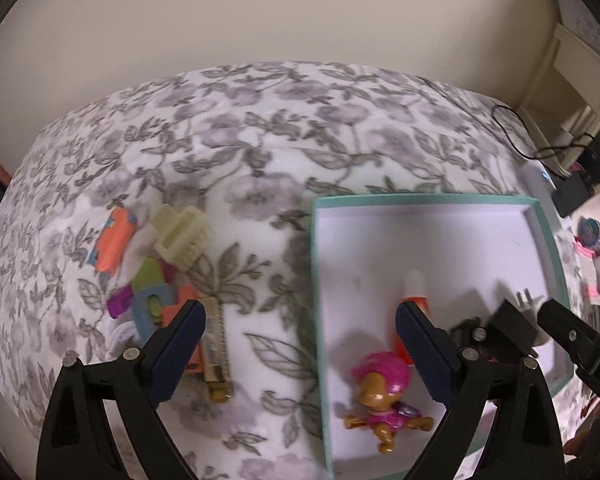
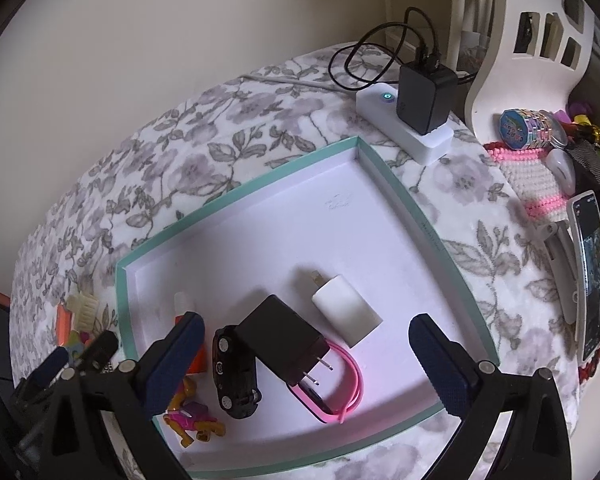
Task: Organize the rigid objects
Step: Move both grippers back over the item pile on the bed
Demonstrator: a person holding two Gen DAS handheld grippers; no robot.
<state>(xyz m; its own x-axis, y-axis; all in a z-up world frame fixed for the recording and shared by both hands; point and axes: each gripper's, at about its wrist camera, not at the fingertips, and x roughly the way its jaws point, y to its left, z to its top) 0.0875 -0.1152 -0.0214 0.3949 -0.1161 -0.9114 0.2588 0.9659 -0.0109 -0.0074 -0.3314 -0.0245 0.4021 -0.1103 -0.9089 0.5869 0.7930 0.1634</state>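
A teal-rimmed white tray [image 2: 400, 196] lies on the floral cloth; it also shows in the left wrist view [image 1: 420, 200]. In it lie a pink toy figure [image 1: 384, 400], an orange and white tube [image 1: 414, 292], a black toy car [image 2: 234, 376], a black charger [image 2: 284, 340], a white charger [image 2: 346, 308] and a pink band [image 2: 340, 380]. My left gripper [image 1: 300, 344] is open and empty, above the tray's left rim. My right gripper [image 2: 306, 356] is open and empty, above the black charger. A pile of small toys [image 1: 156, 280] with a cream comb [image 1: 182, 236] lies left of the tray.
A white power strip [image 2: 404, 128] with a black adapter [image 2: 426, 96] and cables sits behind the tray. A phone on a stand [image 2: 592, 276], a white chair [image 2: 528, 40] and trinkets [image 2: 528, 128] stand at the right. A wall rises behind the table.
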